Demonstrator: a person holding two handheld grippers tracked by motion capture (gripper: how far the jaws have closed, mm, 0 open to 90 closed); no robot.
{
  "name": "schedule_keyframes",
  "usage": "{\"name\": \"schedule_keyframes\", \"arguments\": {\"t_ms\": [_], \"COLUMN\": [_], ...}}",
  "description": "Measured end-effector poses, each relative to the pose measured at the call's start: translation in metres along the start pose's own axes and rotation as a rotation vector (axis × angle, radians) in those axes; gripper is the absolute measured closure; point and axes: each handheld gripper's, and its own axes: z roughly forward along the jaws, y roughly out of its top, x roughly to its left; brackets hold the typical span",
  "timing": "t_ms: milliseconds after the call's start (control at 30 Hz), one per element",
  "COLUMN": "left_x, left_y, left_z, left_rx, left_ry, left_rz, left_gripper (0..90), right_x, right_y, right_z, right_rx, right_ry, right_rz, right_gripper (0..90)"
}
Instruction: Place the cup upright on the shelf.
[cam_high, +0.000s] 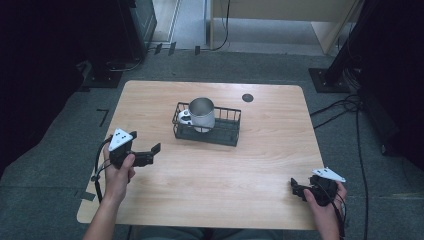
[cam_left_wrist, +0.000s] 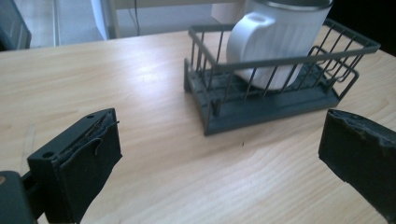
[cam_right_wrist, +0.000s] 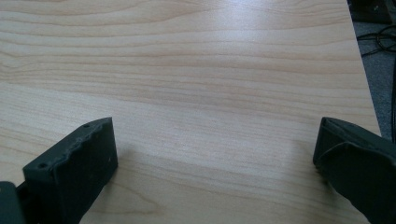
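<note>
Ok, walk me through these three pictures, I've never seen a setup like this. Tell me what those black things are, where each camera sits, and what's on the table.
No robot arm here: a person holds a hand tool with two black jaws in each hand. The high view looks down from above the person's side: the left gripper and the right gripper are both over the wooden table. Each of the other two pictures comes from a camera riding on one gripper, looking out between its own jaws. On the table stands a dark wire basket with a white mug inside; the left gripper view shows both close up. A small dark disc sits near the far edge. Both pairs of jaws stand open, and nothing is held.
</note>
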Motion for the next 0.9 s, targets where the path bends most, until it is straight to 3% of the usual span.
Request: {"name": "schedule_keyframes", "arguments": {"t_ms": [300, 900], "left_x": [0.009, 0.020], "left_y": [-0.031, -0.089], "left_z": [-0.014, -0.029], "left_rx": [0.019, 0.117], "left_ry": [0.024, 0.099], "left_rz": [-0.051, -0.085], "left_gripper": [0.0, 0.0], "right_x": [0.000, 0.000], "right_y": [0.000, 0.000], "right_z": [0.000, 0.000], "right_rx": [0.000, 0.000], "right_ry": [0.000, 0.000], "right_rz": [-0.003, -0.003], "right_gripper": [0.0, 0.0]}}
